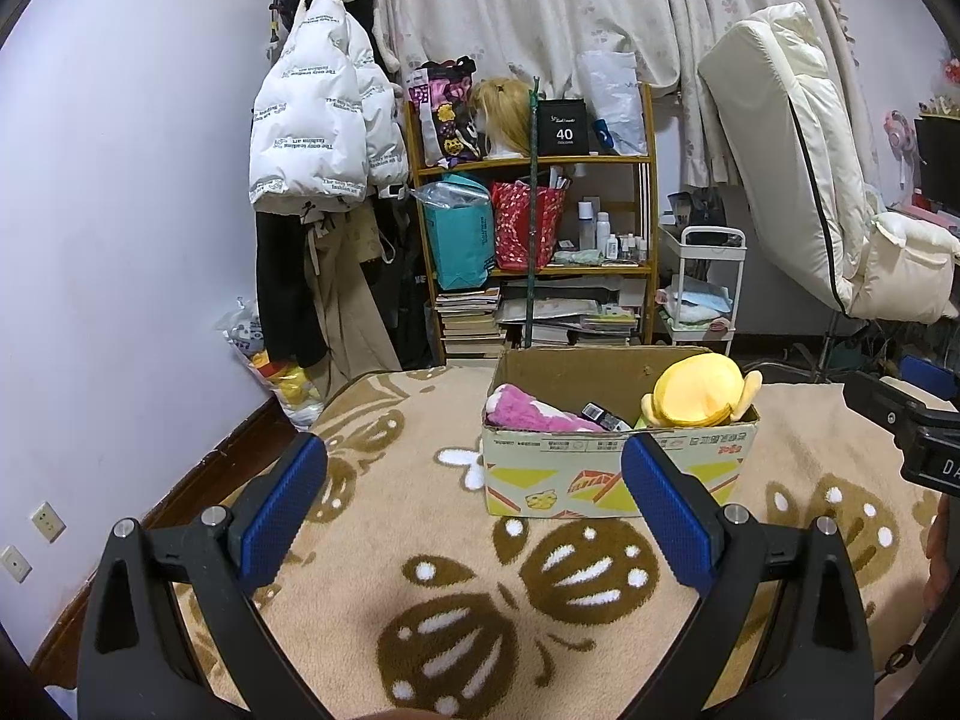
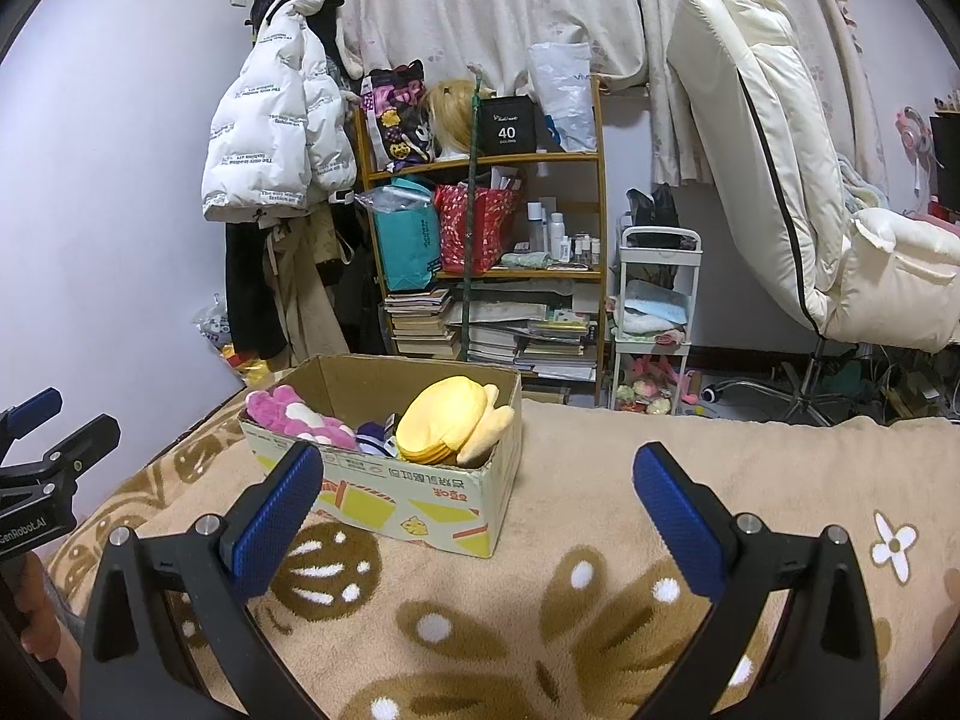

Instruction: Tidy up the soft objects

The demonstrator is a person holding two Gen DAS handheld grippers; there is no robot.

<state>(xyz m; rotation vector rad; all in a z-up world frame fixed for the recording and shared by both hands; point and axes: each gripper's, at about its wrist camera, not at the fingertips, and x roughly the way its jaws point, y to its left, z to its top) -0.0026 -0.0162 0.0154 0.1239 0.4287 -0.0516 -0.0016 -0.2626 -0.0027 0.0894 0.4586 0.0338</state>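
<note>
Both grippers hover over the patterned blanket [image 1: 372, 516] with nothing between their fingers: the left gripper [image 1: 474, 507] has its jaws spread wide and empty, and the right gripper [image 2: 480, 510] is just as released, blue pads well apart. Ahead of them sits the cardboard box [image 2: 420, 498], resting on the blanket toward the far side, its long axis running left to right and a little skewed, the right end nearer the right gripper. Inside, at the right end, the yellow plush [image 2: 447, 420] bulges above the rim; it looks light and squashy, rounded dome up, with a paler limb [image 2: 489, 432] flopping toward the right wall, and I'd judge the fat middle of the dome the best place to pinch, since a limb would just stretch and dangle. At the left end lies the pink fluffy item [image 2: 300, 417], long and low, its length running along the box from the far-left corner toward the middle; it should be limp and light, so grab it mid-length, deep into the pile, or it will slip out. Between the two, a small dark thing [image 1: 600, 417] is wedged in, too hidden to tell what it is or how it would handle
</note>
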